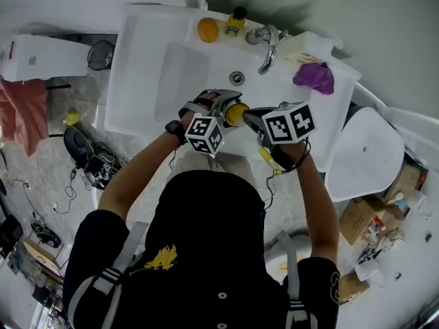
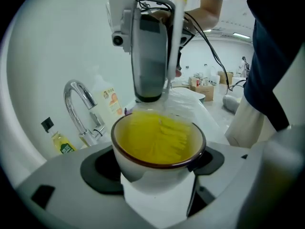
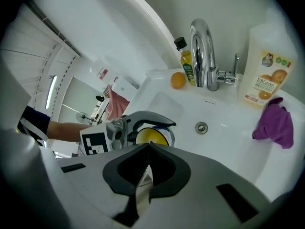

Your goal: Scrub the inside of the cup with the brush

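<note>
A white cup (image 2: 157,149) with a yellow inside and a dark rim sits between the jaws of my left gripper (image 2: 159,162), which is shut on it. The brush's bristles (image 2: 167,136) are down inside the cup, and its pale handle (image 2: 177,37) rises along my right gripper (image 2: 150,46). In the right gripper view the jaws of my right gripper (image 3: 148,149) are shut on the thin brush handle (image 3: 142,178), with the cup (image 3: 151,136) just beyond. In the head view both grippers, left (image 1: 226,108) and right (image 1: 252,117), meet over the sink's near edge around the cup (image 1: 236,114).
The white sink (image 1: 147,67) has a drain (image 1: 237,78) and a chrome faucet (image 1: 269,46). An orange (image 1: 208,29) and a small yellow bottle (image 1: 236,20) stand at its back rim, a purple cloth (image 1: 315,77) and a soap bottle (image 3: 264,66) at the right.
</note>
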`<state>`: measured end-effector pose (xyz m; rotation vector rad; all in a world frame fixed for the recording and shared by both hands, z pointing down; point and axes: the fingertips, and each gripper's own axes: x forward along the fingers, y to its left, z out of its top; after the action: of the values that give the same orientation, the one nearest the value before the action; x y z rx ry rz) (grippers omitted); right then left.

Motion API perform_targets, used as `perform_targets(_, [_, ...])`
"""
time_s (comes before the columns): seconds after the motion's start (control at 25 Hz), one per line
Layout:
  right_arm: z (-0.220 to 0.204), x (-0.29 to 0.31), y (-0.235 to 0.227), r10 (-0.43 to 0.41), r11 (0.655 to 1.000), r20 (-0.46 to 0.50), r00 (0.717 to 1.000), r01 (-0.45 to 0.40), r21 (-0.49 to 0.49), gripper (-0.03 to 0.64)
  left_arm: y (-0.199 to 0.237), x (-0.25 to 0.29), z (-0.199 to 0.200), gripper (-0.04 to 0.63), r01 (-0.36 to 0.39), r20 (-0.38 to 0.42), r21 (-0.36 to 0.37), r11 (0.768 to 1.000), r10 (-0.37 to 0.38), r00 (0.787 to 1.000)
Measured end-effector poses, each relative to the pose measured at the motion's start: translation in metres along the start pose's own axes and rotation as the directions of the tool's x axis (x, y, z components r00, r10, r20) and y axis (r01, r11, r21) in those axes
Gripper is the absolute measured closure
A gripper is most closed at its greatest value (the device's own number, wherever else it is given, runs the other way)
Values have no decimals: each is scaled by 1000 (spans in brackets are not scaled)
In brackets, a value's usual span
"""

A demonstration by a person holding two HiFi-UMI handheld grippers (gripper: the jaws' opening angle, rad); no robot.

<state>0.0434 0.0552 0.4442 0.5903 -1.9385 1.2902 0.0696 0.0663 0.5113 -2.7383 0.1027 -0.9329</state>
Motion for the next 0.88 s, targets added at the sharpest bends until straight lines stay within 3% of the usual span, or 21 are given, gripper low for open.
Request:
perform_targets(0.24, [-14,4,8,26,999,2,1000,-26,25,589,6,-2,-12,173,9,-19,5,1000,-9,1000])
perform_targets(0.56, [-5,10,37,20,994,-28,999,-23,-108,589,-5,2,2,173,23,-17,47,999,-22,1000])
perform_targets(0.72, [0,2,14,-23,995,-10,1000,22,-98,589,-7,0,7,173,15,-8,61,998,-15,1000])
perform_targets(0.88, [-15,0,4,-12,999,-4,1000,12,-46,590,-5,-2,-4,173,8,-24,80,997,-6,1000])
